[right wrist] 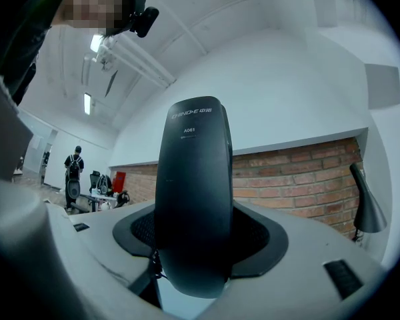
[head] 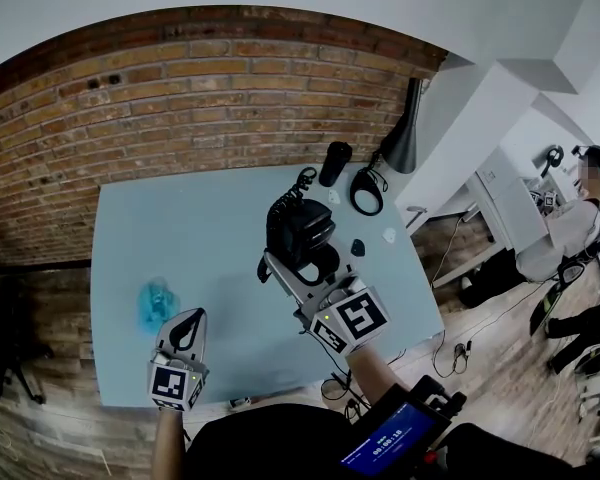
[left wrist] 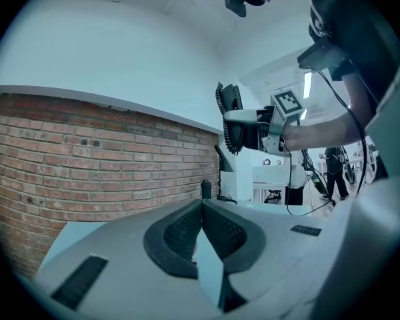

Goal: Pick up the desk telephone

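1. State. The right gripper [head: 296, 260] is clamped on the desk telephone [head: 300, 230], its pads pressing on both sides of the dark body. The telephone stands upright between them, clear of the table [head: 180, 218]. The left gripper [head: 186, 318], at 7 o'clock from the telephone, has its jaws together and holds nothing.
2. Slip. The pads hold only the lower part of a smooth, rounded shell. The mass above them could probably make the telephone pivot or slide out if the wrist tips.
3. Cord. The coiled cord [head: 304, 180] hangs at 12 o'clock from the body, near a black cylinder [head: 334, 163]. A sideways swing might snag it or knock the cylinder over.
4. Handset. Whether the handset is seated firmly cannot be told. Held upright, it may drop off.
5. Clearance. A blue object [head: 157, 303] lies at 9 o'clock, well apart from the telephone.
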Available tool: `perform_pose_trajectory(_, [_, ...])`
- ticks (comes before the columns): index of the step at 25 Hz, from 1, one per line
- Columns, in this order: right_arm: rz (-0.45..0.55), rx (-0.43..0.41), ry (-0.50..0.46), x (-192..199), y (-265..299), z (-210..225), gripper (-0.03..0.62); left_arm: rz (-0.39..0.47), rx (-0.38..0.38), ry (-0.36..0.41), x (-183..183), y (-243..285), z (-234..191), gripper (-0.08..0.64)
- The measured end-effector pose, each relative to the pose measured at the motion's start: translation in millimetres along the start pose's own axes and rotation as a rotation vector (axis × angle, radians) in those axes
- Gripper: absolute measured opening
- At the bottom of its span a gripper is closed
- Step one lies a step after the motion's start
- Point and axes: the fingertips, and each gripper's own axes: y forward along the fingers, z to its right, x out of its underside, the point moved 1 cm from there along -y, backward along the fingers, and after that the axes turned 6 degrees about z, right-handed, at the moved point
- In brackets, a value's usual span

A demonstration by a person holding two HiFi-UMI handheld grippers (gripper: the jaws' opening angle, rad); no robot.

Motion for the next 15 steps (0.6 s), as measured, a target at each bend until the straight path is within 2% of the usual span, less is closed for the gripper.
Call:
perform_pose_trajectory(5, [-0.015, -0.025, 0.04, 13.5, -3.3, -13.4, 0.287, 0.017, -0.003, 0.007, 0.4, -0.4, 0.3, 0.028])
perform_pose_trajectory(15, [-0.11, -0.027, 0.123, 53.3, -15.8, -23.7, 0.287, -0.007, 0.007, -0.003, 4.2, -0.8, 5.8, 0.028])
